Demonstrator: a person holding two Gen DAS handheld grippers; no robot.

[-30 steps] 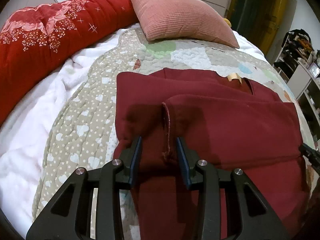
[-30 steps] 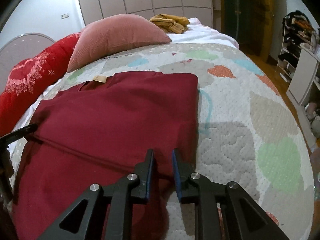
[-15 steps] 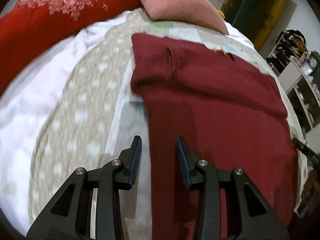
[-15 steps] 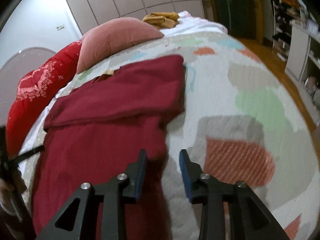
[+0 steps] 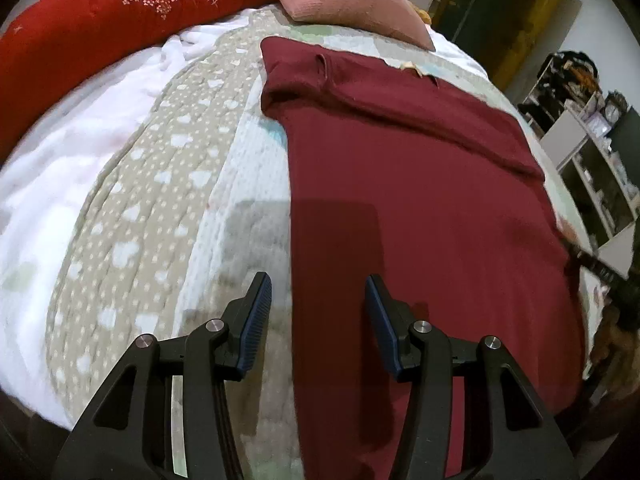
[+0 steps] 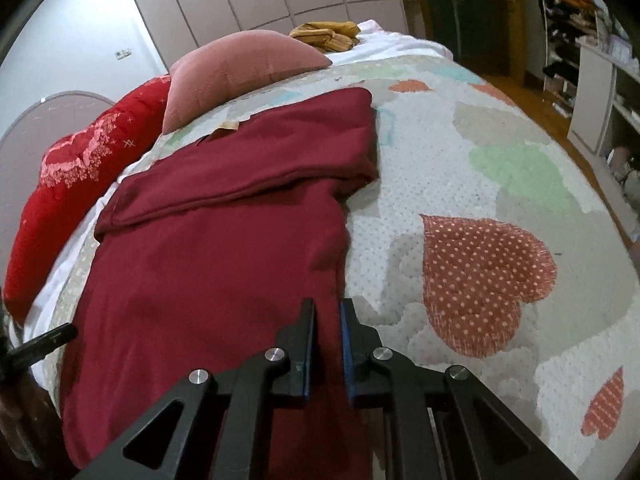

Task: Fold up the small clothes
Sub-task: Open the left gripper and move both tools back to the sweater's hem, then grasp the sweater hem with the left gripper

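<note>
A dark red garment [image 5: 420, 200] lies flat on the quilted bedspread [image 5: 160, 200], its sleeves folded across the upper part. My left gripper [image 5: 318, 308] hovers over the garment's left edge near the hem. Its jaws are opening, and the edge runs between the fingers without either pad pressing on it. In the right wrist view the same garment [image 6: 220, 260] fills the left half. My right gripper [image 6: 327, 320] has its jaws closing tight on the garment's right edge, with red cloth pinched between the pads.
A pink pillow [image 6: 240, 68] and a red quilt [image 5: 100, 20] lie at the head of the bed, with a folded yellow cloth [image 6: 324, 34] behind them. White shelves [image 6: 600, 92] stand to the right. The bed's near edge is just under both grippers.
Both grippers drew back from the folded sleeves toward the garment's near end. The left let go of the sleeve cuff and widened. The right opened, then closed on the right edge.
</note>
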